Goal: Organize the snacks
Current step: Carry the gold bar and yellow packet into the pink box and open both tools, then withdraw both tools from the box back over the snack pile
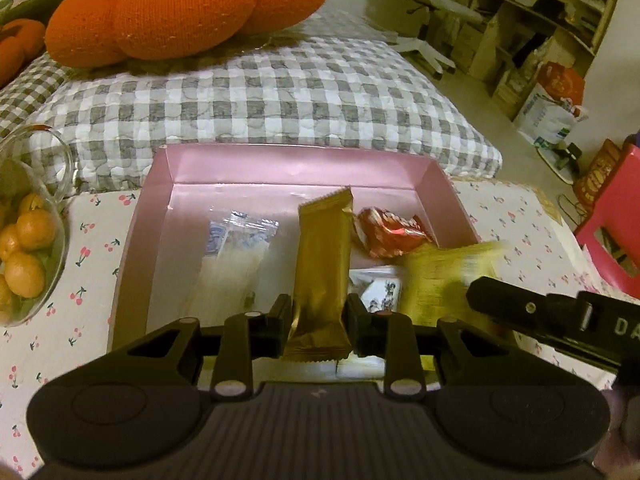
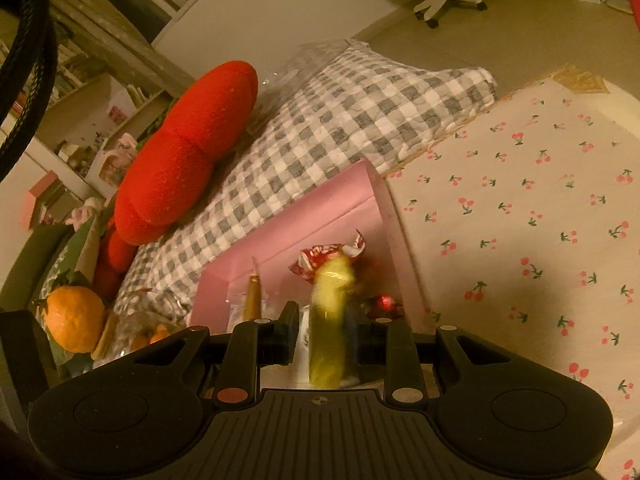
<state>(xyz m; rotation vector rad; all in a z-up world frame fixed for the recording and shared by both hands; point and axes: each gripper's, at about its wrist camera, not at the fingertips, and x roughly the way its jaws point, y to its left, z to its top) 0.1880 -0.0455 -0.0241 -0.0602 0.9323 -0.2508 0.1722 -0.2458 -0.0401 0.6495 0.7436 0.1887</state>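
A pink open box (image 1: 288, 164) lies on the cherry-print tablecloth (image 1: 96, 240). It holds a clear white packet (image 1: 236, 248), a red wrapped snack (image 1: 390, 234) and a small printed white packet (image 1: 380, 290). My left gripper (image 1: 319, 318) is shut on a gold snack bar (image 1: 322, 268), held upright over the box. My right gripper (image 2: 326, 338) is shut on a yellow snack packet (image 2: 330, 320), blurred, over the box's right part; this packet (image 1: 444, 276) and the right gripper's finger (image 1: 520, 304) also show in the left wrist view. The pink box (image 2: 320, 208) and red snack (image 2: 328, 256) also show in the right wrist view.
A glass bowl (image 1: 60, 148) of small oranges (image 1: 24, 272) stands left of the box. A grey checked cushion (image 1: 260, 96) and an orange plush (image 1: 172, 8) lie behind it. A pink stool (image 1: 612, 232) stands at the right. Shelves and a chair base stand on the floor beyond.
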